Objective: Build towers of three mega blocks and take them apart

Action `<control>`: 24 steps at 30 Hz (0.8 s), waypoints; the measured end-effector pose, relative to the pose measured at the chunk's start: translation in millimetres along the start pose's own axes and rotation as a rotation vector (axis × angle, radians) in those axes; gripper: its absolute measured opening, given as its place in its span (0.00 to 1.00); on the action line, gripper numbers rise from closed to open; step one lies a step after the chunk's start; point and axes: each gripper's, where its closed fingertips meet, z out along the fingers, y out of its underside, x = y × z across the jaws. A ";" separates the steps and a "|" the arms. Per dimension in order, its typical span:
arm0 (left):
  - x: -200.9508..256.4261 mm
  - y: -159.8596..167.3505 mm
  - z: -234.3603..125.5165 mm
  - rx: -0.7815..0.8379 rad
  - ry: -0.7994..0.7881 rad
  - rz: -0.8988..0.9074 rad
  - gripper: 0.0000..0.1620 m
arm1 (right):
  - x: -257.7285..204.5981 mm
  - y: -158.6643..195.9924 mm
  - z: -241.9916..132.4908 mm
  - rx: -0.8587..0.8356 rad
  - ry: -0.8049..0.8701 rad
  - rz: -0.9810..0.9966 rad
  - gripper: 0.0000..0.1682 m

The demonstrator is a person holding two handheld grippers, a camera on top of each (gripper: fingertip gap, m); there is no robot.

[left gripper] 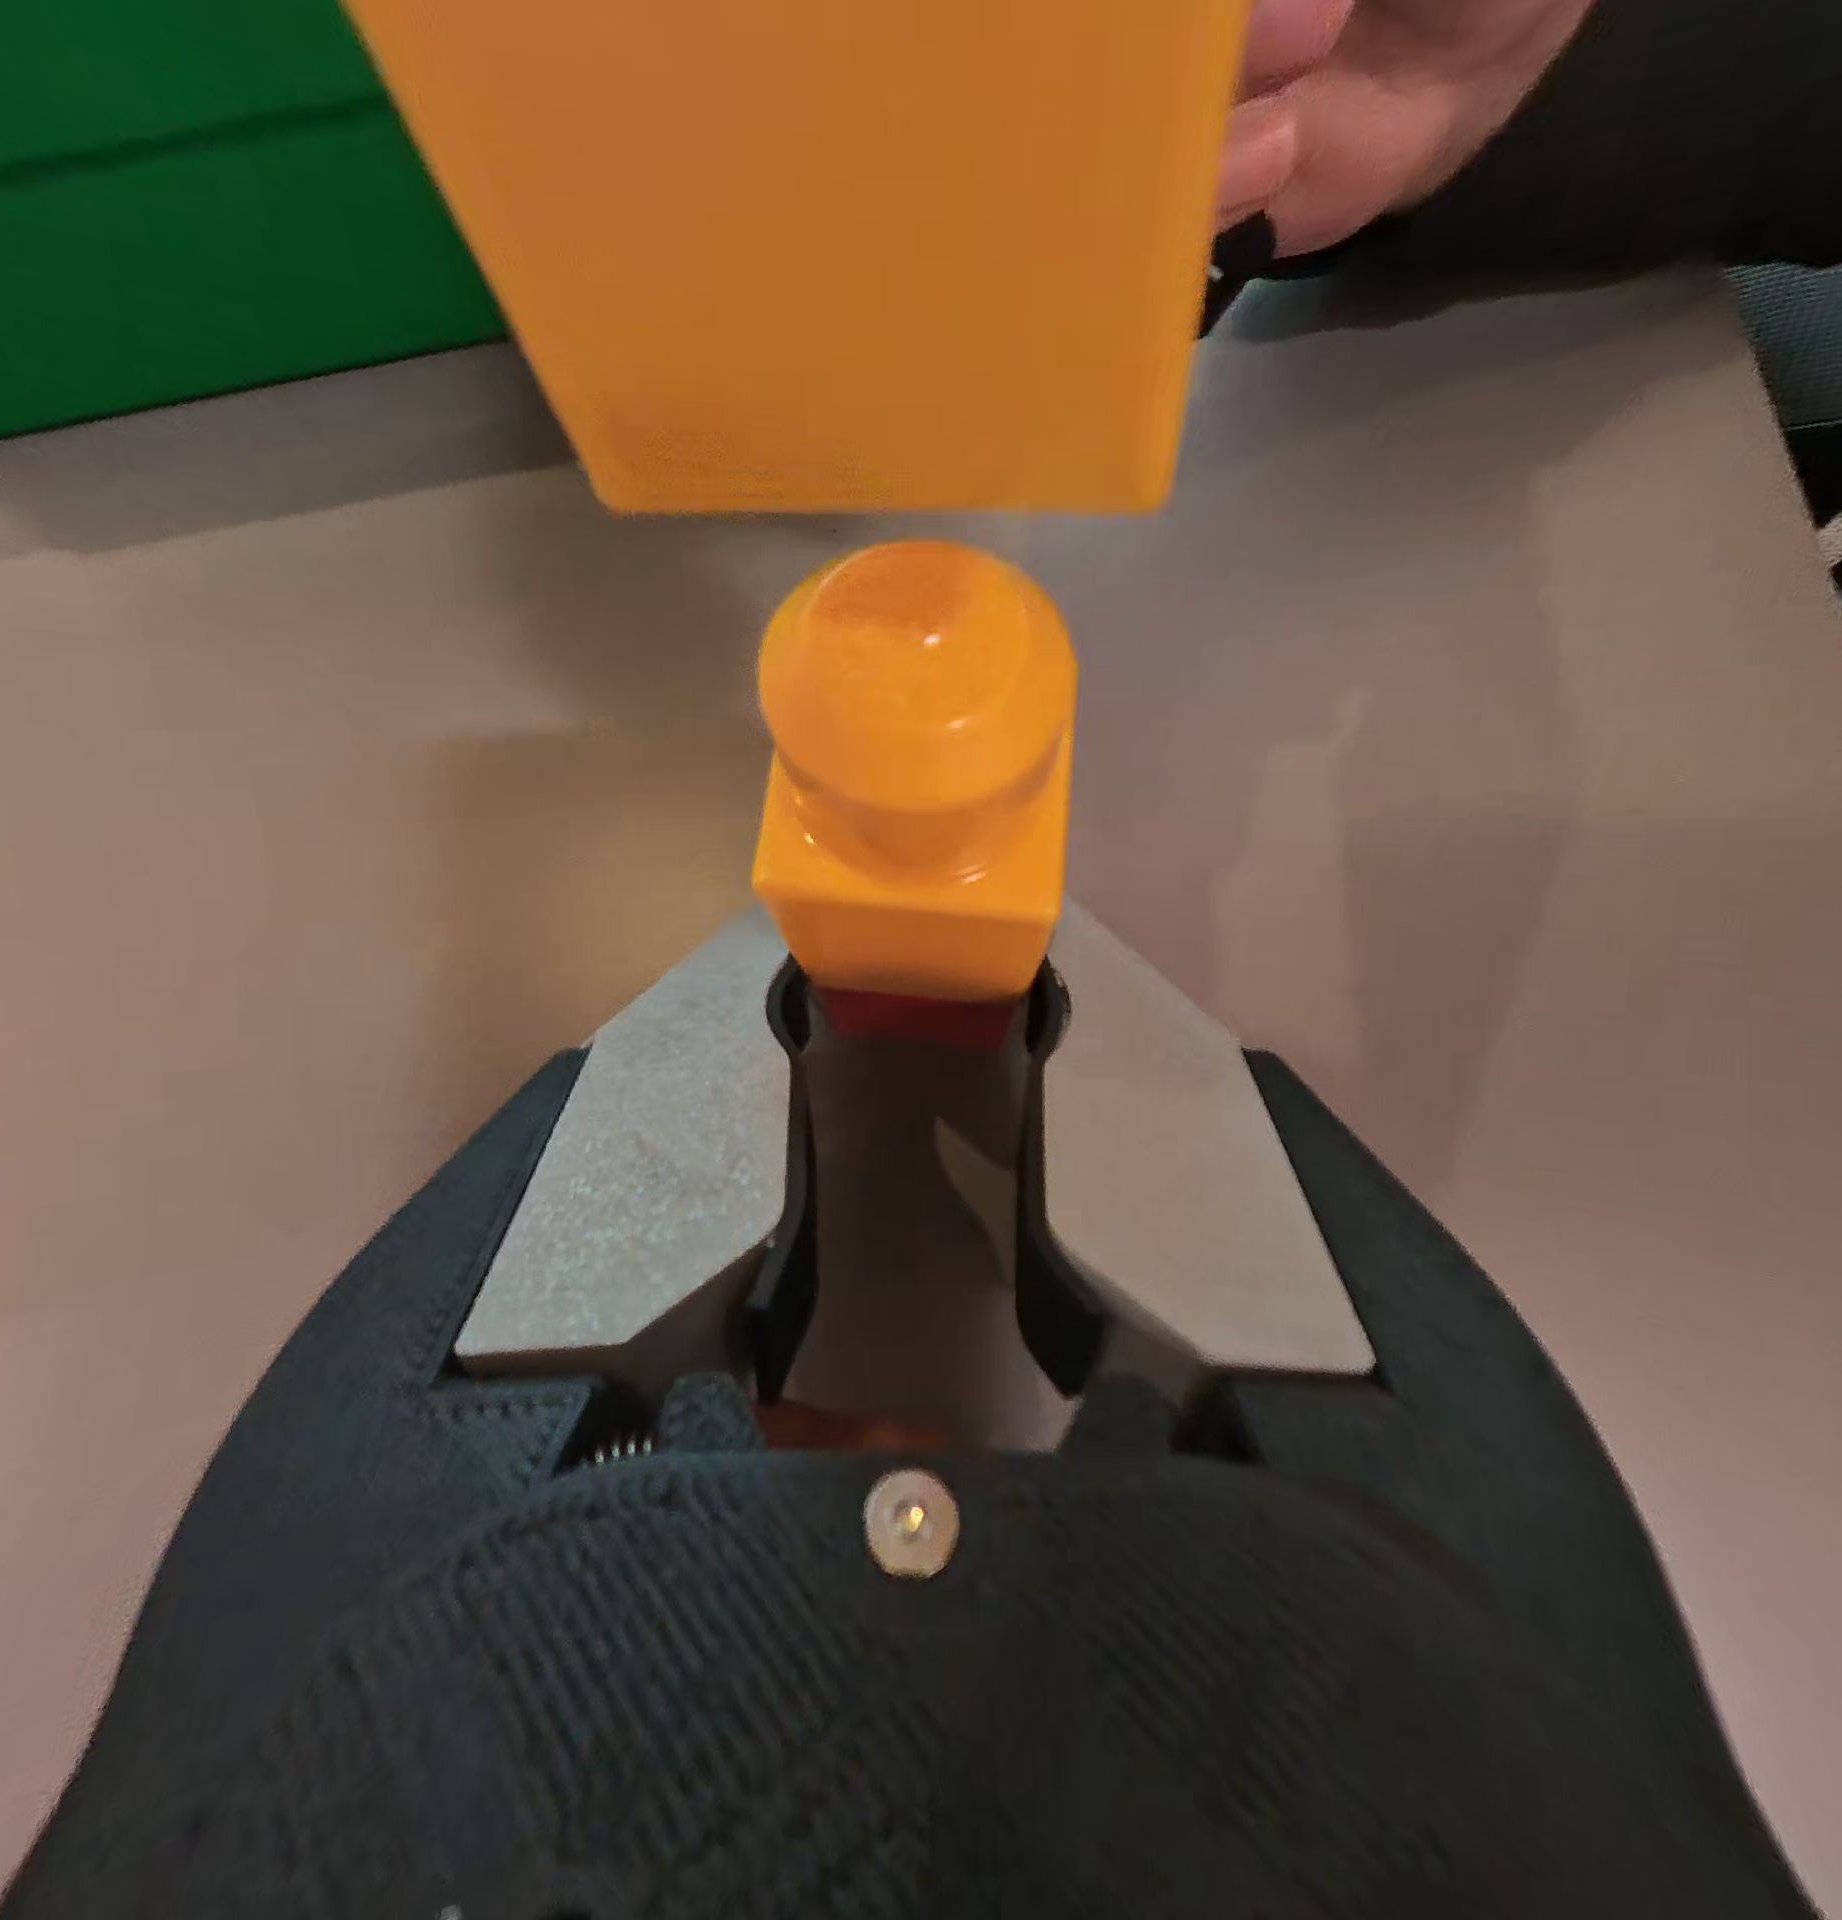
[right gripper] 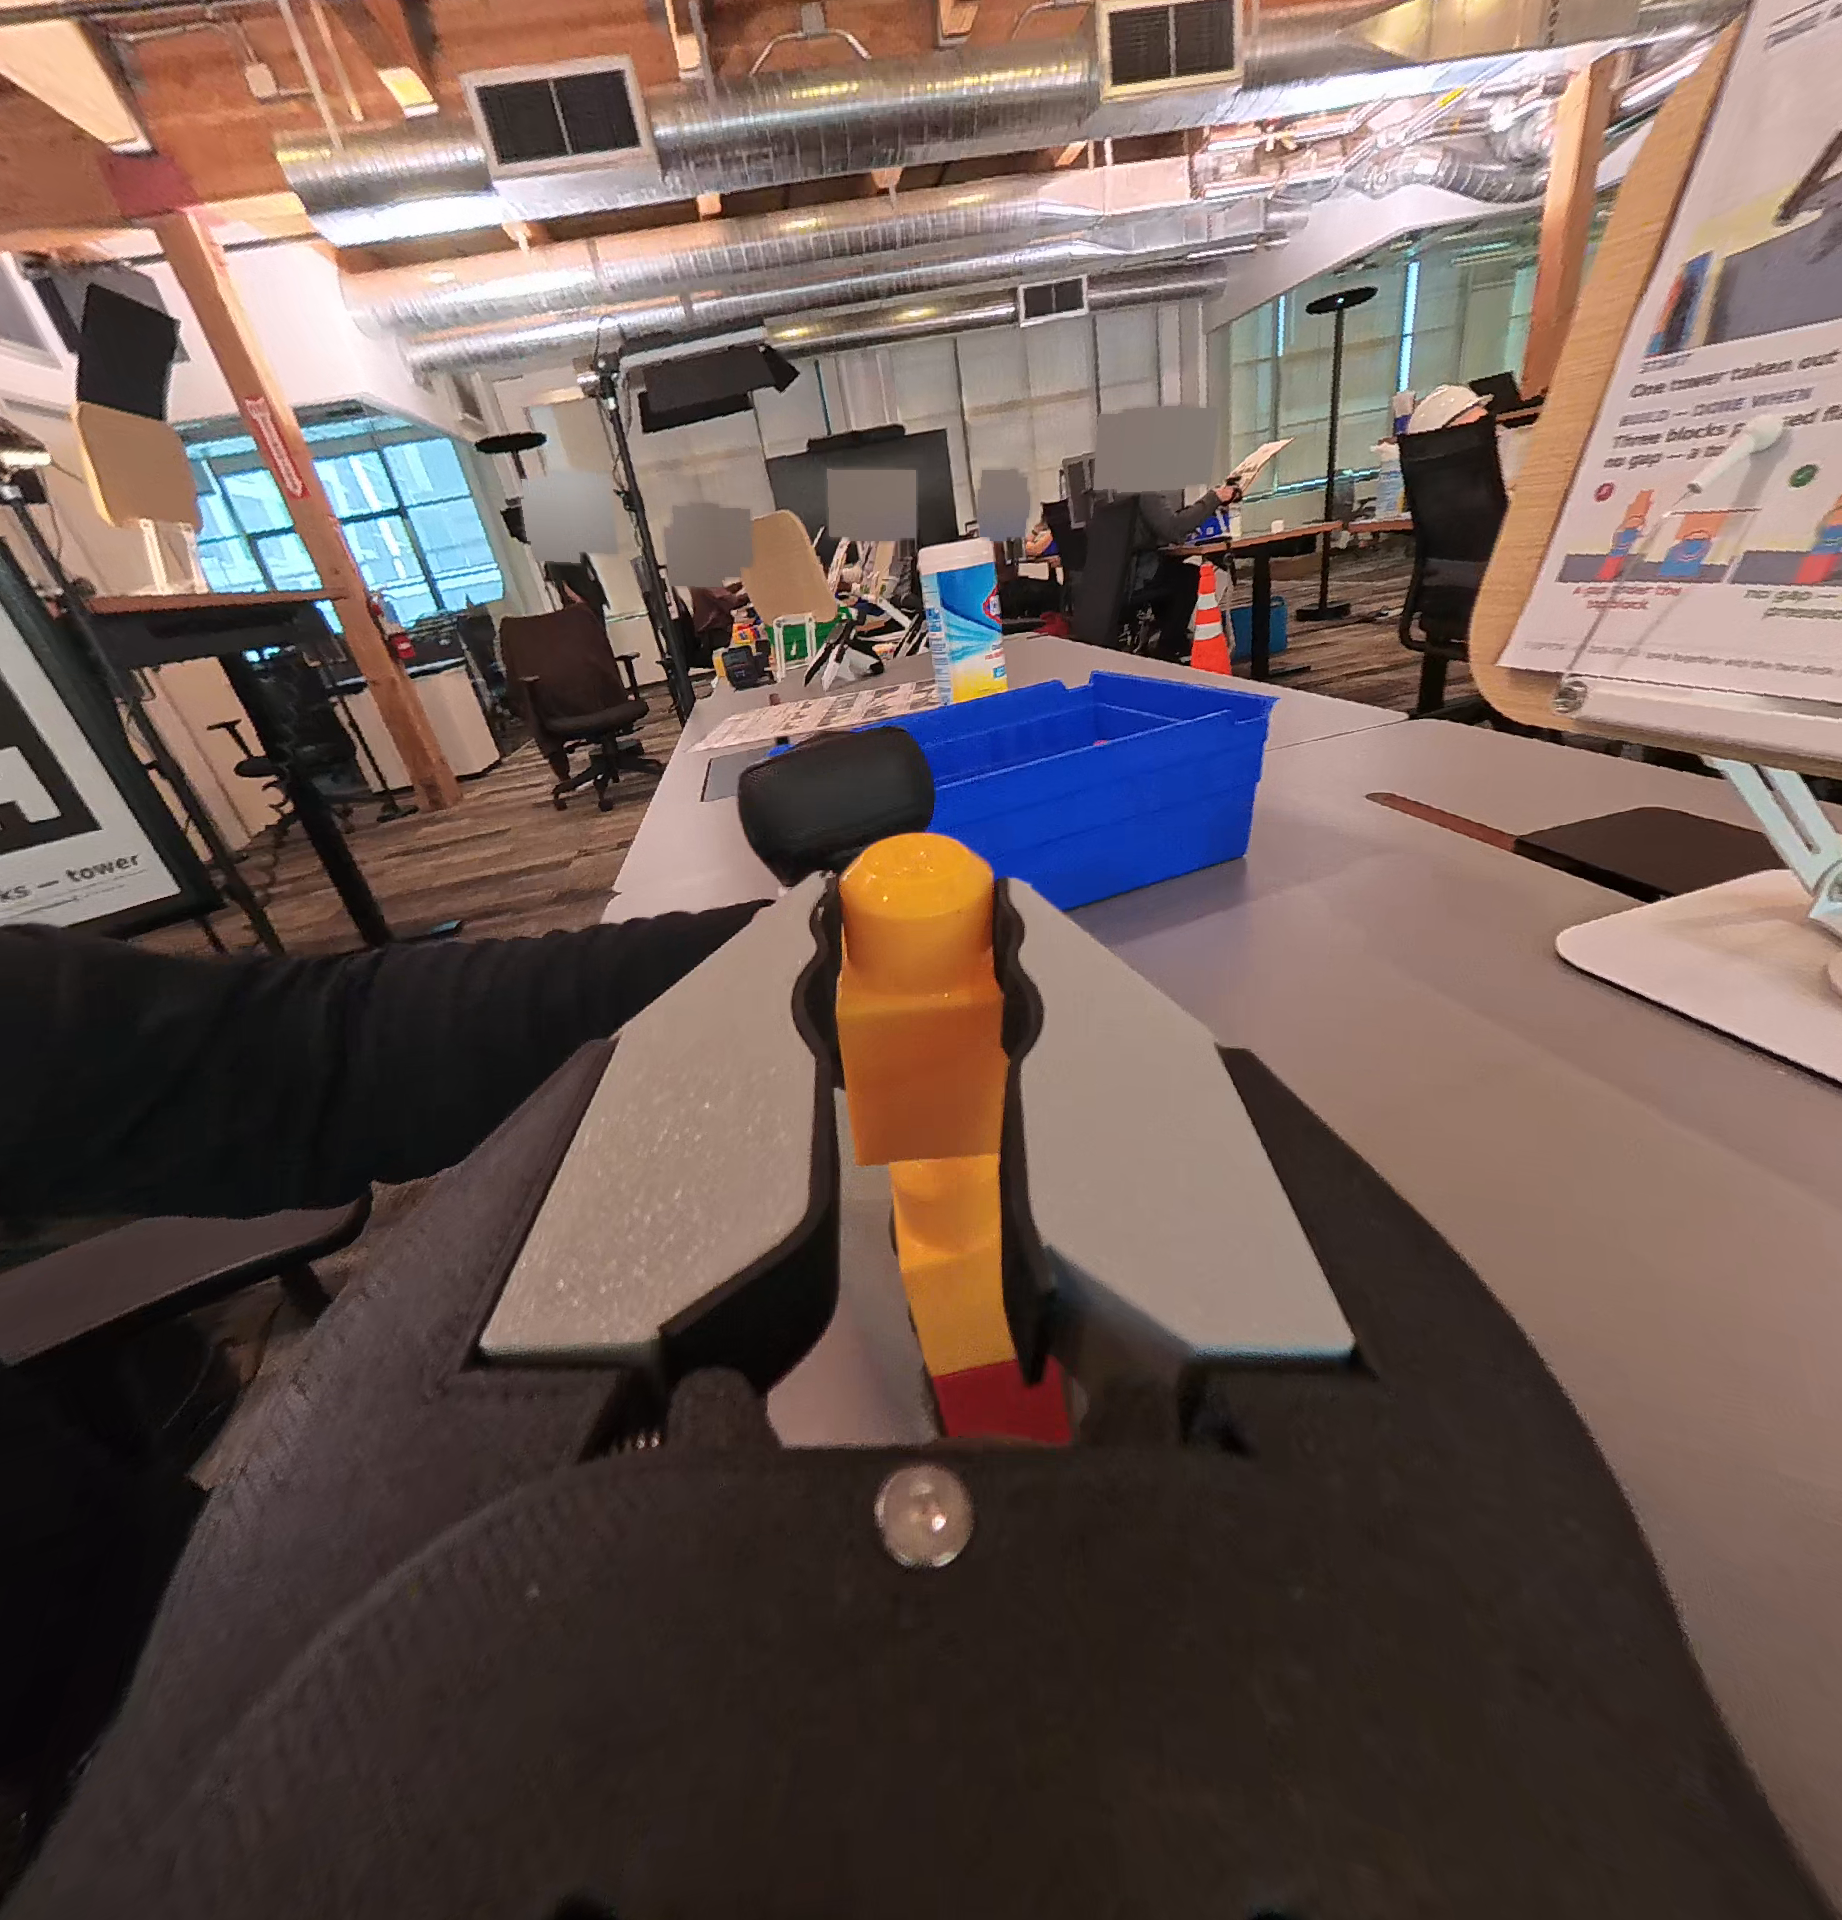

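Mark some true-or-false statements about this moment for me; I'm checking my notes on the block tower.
1. The right hand-held gripper holds a blue block. False: it clamps the upper orange block.
2. The left hand-held gripper holds the lower orange block, which sits on a red block. True.
3. The upper orange block is pressed fully onto the lower one. False: a gap shows above the lower stud.
4. A blue bin stands on the table. True.
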 end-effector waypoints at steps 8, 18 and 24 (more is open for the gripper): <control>9.4 -12.8 -0.7 0.057 -0.066 0.033 0.23 | -13.2 14.8 5.2 -0.116 -0.040 -0.062 0.16; 11.2 -18.0 -6.4 0.106 -0.087 0.012 0.23 | -17.9 25.2 8.0 -0.168 -0.069 -0.097 0.16; 18.1 -43.5 -17.1 0.282 -0.020 -0.050 0.23 | -16.6 3.6 -0.9 -0.043 -0.106 -0.009 0.16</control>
